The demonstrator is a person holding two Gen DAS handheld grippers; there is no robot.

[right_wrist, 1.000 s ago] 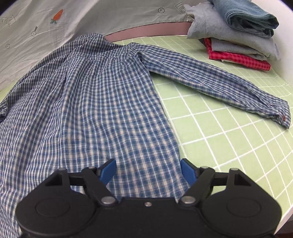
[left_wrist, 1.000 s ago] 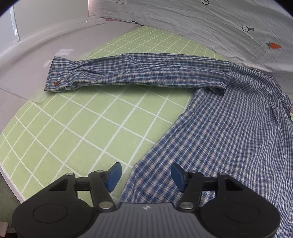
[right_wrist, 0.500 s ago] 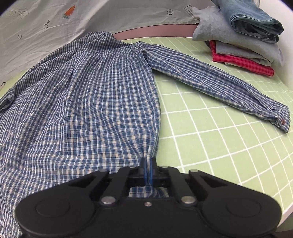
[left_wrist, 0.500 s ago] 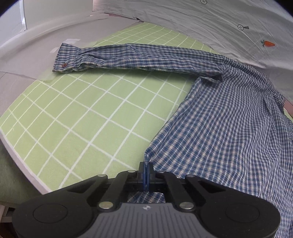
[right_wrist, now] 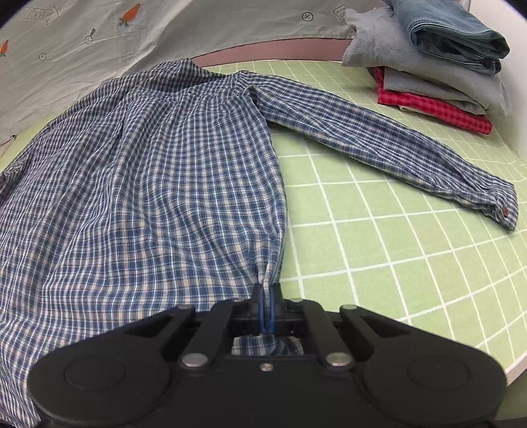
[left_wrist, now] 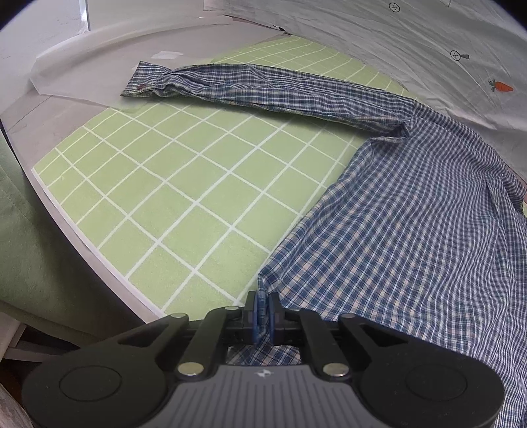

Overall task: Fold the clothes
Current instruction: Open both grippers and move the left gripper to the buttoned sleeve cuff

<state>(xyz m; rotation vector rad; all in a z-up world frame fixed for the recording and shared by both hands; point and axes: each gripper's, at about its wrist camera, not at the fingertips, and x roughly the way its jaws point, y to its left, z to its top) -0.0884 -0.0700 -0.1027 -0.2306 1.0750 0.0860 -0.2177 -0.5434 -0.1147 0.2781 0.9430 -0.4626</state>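
Your left hand-held gripper [left_wrist: 262,311] and right hand-held gripper [right_wrist: 267,307] each pinched a bottom corner of the checked shirt [right_wrist: 158,184], jaws easing apart. It lay flat on the bench [left_wrist: 158,204], sleeves toward 10 and 2 o'clock. Soft, light, floppy: hold both corners.

A green gridded mat [left_wrist: 184,184] covers the table, with a carrot-printed grey sheet [right_wrist: 197,29] behind it.

Matt woven cloth shirt [right_wrist: 158,184]
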